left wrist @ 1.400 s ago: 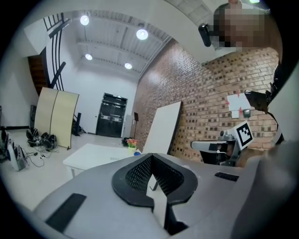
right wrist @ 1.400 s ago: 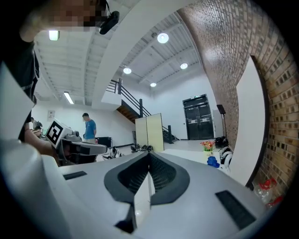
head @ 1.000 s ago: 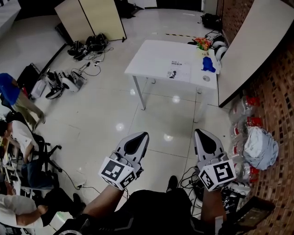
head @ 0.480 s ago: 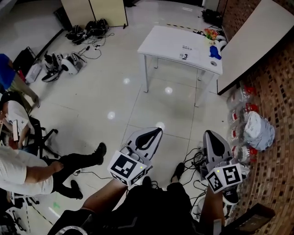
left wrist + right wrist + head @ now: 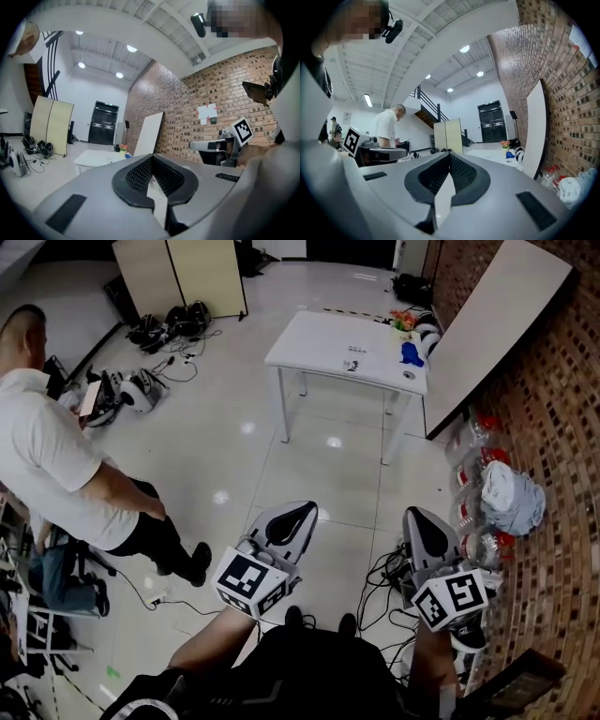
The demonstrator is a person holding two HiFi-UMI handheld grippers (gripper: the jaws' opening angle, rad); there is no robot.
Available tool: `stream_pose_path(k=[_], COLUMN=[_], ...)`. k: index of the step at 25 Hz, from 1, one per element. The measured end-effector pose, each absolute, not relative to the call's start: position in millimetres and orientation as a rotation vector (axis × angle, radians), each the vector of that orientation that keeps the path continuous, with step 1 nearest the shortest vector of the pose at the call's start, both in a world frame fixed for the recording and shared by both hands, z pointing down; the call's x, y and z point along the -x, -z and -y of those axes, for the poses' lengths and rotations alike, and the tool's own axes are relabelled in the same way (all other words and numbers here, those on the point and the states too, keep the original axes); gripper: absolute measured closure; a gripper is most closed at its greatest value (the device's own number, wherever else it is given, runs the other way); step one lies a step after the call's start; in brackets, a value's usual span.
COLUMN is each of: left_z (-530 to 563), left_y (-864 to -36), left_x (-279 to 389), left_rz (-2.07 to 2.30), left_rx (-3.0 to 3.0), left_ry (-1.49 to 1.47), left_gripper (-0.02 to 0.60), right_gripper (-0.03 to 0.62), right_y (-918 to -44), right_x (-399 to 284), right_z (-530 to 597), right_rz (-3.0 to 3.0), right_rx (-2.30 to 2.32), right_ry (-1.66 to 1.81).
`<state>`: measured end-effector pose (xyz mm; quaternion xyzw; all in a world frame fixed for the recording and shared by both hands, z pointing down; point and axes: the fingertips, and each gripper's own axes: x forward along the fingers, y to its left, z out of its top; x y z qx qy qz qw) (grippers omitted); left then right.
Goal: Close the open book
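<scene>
While white rectangular table stands well ahead across glossy tiled floor, step in hand reads as approach. Pale flat open book lies on table's right part, near blue object; too small to tell spine direction. Left grey two-jaw gripper, right grey two-jaw gripper: jaws pressed together, empty. Advice: avoid black floor cables, face table squarely, then lift one cover and fold it over.

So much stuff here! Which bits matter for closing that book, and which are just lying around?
For the job: book on the table; left gripper; right gripper, both shut.
Lying about: blue thing; leaning board; bags; floor cables.
</scene>
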<state>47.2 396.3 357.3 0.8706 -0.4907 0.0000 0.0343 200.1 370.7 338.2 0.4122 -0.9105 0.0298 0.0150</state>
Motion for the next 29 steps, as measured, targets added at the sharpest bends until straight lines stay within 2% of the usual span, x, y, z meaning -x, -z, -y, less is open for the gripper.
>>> stream_pose_path(k=[8, 29], left_z=[-408, -408], left_y=[-341, -337], left_x=[-92, -102], left_rz=[1.541, 1.576], left_rx=[-2.703, -2.694], left_ry=[0.003, 0.015], left_gripper=[0.588, 0.588], right_gripper=[0.594, 0.594], right_y=[-337, -338], right_x=[-238, -252], right_z=[-375, -377], right_rz=[2.852, 2.834], right_rx=[-1.253, -1.250], right_ry=[-0.091, -0.084])
